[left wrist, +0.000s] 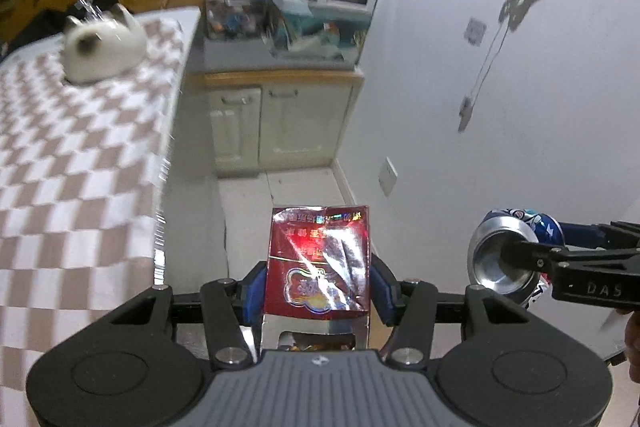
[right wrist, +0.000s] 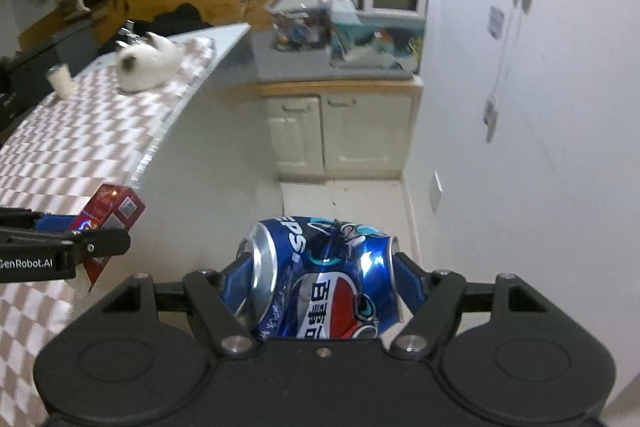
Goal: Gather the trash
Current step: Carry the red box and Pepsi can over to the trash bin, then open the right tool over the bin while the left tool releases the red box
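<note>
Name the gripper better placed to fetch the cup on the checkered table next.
Neither for now: the left gripper is shut on the red box, the right gripper on the blue can. Once emptied, probably left: it is nearer the table with the cup.

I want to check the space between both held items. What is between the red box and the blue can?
Nothing: in the left wrist view, only bare pale floor and wall show between the red box and the blue can.

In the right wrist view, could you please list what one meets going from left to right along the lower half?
Left gripper holding the red packet → checkered tablecloth's edge → crushed blue can in the right gripper → white wall.
</note>
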Demonstrator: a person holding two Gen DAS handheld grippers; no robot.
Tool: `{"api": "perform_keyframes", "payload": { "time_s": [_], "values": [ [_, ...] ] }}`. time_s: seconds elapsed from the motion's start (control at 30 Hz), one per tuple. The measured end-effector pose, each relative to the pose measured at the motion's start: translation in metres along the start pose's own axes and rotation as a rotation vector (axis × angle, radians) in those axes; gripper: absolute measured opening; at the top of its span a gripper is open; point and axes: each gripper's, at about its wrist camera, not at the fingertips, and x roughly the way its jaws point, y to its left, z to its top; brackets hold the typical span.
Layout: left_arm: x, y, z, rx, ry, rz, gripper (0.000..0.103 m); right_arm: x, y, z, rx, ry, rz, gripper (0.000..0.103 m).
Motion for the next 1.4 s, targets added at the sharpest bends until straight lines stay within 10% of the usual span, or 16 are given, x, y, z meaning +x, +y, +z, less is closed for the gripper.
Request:
{"api": "perform_keyframes", "payload": {
  "time_s": [0.63, 1.27, 1.37, 1.4],
  "values": [
    [0.202, 0.025, 0.012, -0.159, 0.253, -0.053, 0.053, 0.188, -0.013, -0.048, 0.020, 0.282, 0.106, 0.077],
    [0.279, 0.026, 0.017, -0.142, 0.323, -0.098, 0.054, 0.278, 0.002, -0.081, 0.002, 0.448, 0.192, 0.095],
    [0.290, 0.022, 0.015, -0.135, 0.324, -0.105, 0.067, 0.277, -0.004, -0.083, 0.017, 0.457, 0.198, 0.095],
    [0.296, 0.022, 0.013, -0.134, 0.338, -0.096, 0.085, 0.276, -0.005, -0.083, 0.021, 0.458, 0.199, 0.095]
  ]
}}
